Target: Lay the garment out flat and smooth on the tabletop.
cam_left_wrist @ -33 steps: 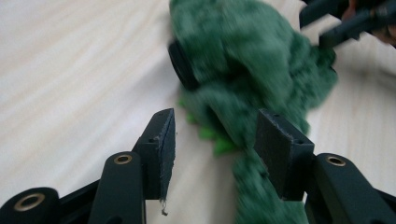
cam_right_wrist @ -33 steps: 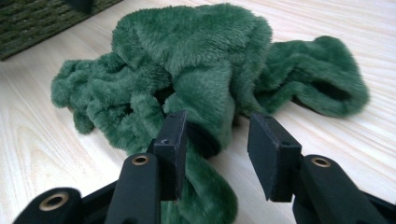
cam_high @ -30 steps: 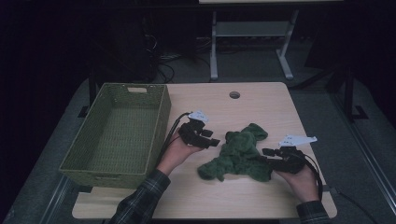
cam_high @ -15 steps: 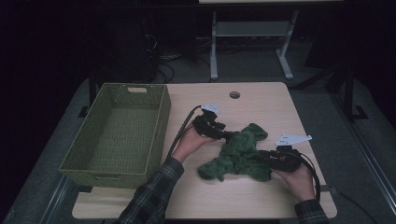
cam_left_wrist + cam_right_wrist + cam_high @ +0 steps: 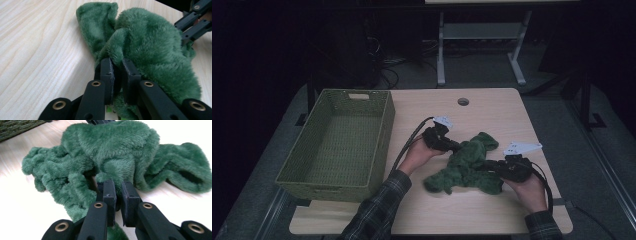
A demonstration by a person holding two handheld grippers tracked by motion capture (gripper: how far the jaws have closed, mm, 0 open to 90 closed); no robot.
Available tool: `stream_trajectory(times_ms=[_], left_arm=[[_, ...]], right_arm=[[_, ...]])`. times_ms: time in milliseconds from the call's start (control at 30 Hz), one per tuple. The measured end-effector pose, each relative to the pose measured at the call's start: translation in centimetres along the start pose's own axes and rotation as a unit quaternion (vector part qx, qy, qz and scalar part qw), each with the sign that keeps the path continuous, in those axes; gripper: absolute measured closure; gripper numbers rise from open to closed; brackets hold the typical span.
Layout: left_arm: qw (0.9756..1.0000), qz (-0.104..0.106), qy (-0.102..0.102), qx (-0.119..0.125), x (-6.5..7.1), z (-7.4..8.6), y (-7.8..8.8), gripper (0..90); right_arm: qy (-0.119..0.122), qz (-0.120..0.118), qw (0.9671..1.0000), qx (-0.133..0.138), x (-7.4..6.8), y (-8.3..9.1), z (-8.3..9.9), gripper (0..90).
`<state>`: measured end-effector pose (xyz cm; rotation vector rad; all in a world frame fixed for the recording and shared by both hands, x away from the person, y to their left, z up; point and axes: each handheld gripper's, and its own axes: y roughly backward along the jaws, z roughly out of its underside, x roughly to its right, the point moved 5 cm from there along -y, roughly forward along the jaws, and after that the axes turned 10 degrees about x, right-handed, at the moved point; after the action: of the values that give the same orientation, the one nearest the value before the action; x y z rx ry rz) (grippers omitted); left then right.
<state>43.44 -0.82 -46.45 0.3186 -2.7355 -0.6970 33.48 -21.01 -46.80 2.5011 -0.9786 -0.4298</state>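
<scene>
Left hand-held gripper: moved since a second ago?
Yes. The left hand-held gripper went rightward, away from the basket, onto the green cloth; jaws just closed on it.

plaid sleeves (image 5: pixel 379 207), blk jaws w/ brass rivets

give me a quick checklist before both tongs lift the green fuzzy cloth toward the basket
1. Left tongs pinch a fold of the green cloth; the jaws have just been closing on it: ok.
2. Right tongs pinch another fold; also just been closing: ok.
3. The two grips sit on opposite sides of the cloth: ok.
4. Basket has room inside: ok.
5. Table between cloth and basket is free of obstacles: ok.
6. Depth of each bite into the pile: cannot tell.
</scene>
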Motion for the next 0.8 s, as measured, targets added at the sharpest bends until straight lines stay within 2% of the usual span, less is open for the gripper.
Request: stream_trajectory(times_ms=[167, 300, 467, 567, 633, 700, 800], left_arm=[[0.9998, -0.013, -0.009, 0.01, 0.6, -1.0, 1.8, 82.6], [0.9994, -0.025, -0.012, 0.022, 1.4, -1.7, 3.4, 83.0], [0.9987, -0.04, -0.013, 0.028, 1.9, -2.0, 5.1, 83.6], [0.9981, -0.054, -0.014, 0.028, 2.0, -1.7, 6.0, 84.1], [0.9976, -0.067, -0.009, 0.017, 1.7, -1.2, 6.5, 84.4], [0.9975, -0.07, 0.0, 0.015, 1.5, -0.6, 6.6, 84.5], [0.9969, -0.078, 0.012, -0.003, 1.2, 0.7, 6.2, 84.5]], right_arm=[[0.004, 0.017, 0.9998, 0.014, 0.5, 1.0, -0.6, 83.8], [0.003, 0.03, 0.9989, 0.034, 1.2, 2.1, -1.8, 84.3], [0.011, 0.04, 0.9981, 0.046, 1.7, 2.5, -3.1, 84.9], [0.019, 0.044, 0.9977, 0.048, 1.9, 2.5, -4.0, 85.2], [0.022, 0.046, 0.9975, 0.05, 2.1, 2.5, -4.4, 85.3], [0.023, 0.044, 0.9978, 0.043, 2.5, 1.9, -4.5, 85.4], [0.02, 0.042, 0.9987, 0.023, 2.9, 0.4, -4.0, 85.4]])
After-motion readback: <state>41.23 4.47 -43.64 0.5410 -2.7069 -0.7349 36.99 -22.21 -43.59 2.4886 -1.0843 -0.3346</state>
